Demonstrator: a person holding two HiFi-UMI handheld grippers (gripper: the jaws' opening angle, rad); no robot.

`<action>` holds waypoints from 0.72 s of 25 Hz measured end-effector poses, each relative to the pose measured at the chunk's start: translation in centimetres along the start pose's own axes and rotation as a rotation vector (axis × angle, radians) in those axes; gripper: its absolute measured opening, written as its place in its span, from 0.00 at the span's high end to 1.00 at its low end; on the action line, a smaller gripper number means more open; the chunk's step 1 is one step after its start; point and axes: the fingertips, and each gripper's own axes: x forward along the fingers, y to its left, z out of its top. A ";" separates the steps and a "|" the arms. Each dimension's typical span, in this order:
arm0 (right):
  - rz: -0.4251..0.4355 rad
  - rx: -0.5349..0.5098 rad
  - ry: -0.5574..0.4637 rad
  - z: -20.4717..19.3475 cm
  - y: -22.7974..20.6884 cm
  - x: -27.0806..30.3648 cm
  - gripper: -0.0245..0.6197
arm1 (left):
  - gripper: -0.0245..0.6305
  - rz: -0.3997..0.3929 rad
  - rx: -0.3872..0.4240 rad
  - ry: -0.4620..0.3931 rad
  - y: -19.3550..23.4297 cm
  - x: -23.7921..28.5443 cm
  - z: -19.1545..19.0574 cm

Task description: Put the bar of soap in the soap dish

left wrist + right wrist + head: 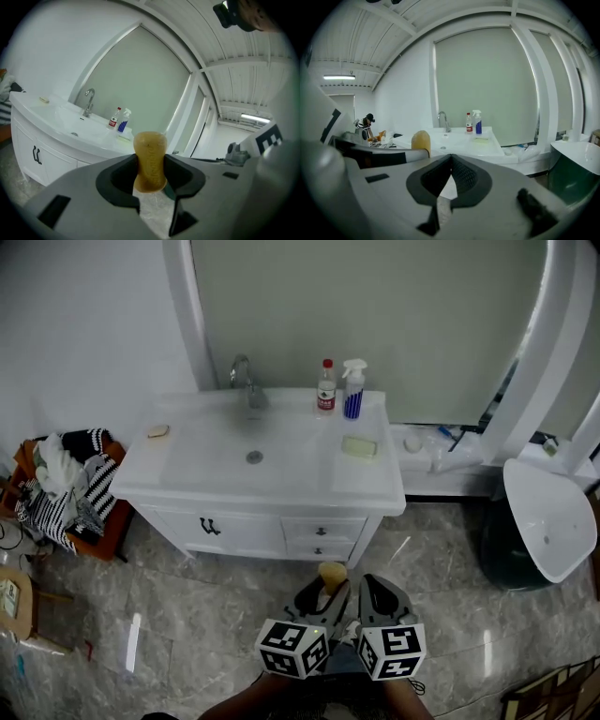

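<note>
An amber bar of soap (332, 575) stands upright between the jaws of my left gripper (328, 592), low over the floor in front of the vanity. The left gripper view shows the same soap (150, 161) pinched at its lower half. My right gripper (375, 594) hangs just beside it, shut with nothing in it; its own view shows the jaws meeting (451, 174) and the soap (421, 140) off to the left. The pale green soap dish (359, 447) lies on the right side of the white counter (281, 486), also seen small as the soap dish (124, 137) and the soap dish (480, 138).
On the counter are a faucet (244, 376), a red-capped bottle (325, 387), a blue spray bottle (352, 390) and a small tan piece (158, 431) at the left edge. A basket of clothes (66, 486) stands left of the vanity, a white basin (548, 517) to the right.
</note>
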 end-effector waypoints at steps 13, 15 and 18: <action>0.002 0.029 -0.010 2.5 -6.5 4.4 0.95 | 0.69 0.006 0.021 0.021 -0.5 7.7 2.0; 0.004 0.034 -0.008 2.7 -7.3 4.9 0.95 | 0.69 0.009 0.023 0.026 -0.6 8.6 2.1; 0.010 0.040 -0.010 2.9 -8.5 5.7 0.95 | 0.69 0.018 0.028 0.029 -0.8 9.9 2.4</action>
